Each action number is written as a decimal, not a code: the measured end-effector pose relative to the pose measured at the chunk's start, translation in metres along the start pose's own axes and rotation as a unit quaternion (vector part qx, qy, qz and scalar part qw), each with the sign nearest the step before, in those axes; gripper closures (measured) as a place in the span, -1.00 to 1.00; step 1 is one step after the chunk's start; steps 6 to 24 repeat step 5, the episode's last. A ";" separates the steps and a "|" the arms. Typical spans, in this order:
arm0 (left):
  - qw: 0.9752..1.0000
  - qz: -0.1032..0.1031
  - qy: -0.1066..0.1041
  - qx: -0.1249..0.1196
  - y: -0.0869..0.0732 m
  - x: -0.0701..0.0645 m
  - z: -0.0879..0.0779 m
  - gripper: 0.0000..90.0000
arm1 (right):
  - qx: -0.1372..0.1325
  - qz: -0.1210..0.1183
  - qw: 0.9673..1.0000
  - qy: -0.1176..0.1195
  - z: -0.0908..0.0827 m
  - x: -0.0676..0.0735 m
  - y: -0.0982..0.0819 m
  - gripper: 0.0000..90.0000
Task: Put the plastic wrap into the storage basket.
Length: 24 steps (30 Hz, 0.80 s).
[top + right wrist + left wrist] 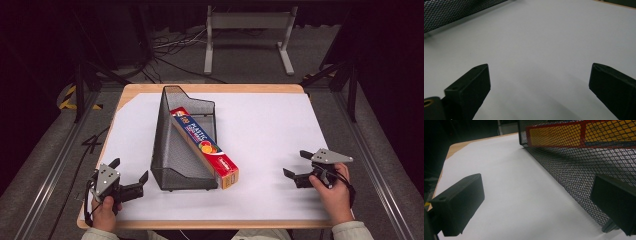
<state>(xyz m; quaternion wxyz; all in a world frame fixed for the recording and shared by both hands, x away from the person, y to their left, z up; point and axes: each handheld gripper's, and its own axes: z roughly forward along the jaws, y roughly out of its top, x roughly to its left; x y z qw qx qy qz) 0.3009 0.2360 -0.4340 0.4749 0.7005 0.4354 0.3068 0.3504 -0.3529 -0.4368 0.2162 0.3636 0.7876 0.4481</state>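
A black mesh file holder (pixel 172 145) stands at the table's middle-left. A long red and yellow plastic-wrap box (pixel 205 146) lies slanted in it, its near end sticking out at the holder's front right corner. My left gripper (pixel 131 175) rests open near the front left edge, just left of the holder. In the left gripper view the mesh wall (pixel 574 172) runs along the right, with the box (pixel 579 135) showing through it. My right gripper (pixel 296 164) is open at the front right, over bare white surface, well apart from the box. The right gripper view catches the mesh holder (pixel 454 12) at top left.
A white sheet (pixel 270 130) covers the wooden table (pixel 200 224). Beyond the far edge stand a metal frame (pixel 248 35) and floor cables. Bare white surface stretches between the holder and my right gripper.
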 end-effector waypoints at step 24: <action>1.000 0.000 -0.009 0.000 0.000 0.001 0.000 -1.00 | 0.002 -0.006 1.000 0.004 0.001 -0.001 -0.002 -0.92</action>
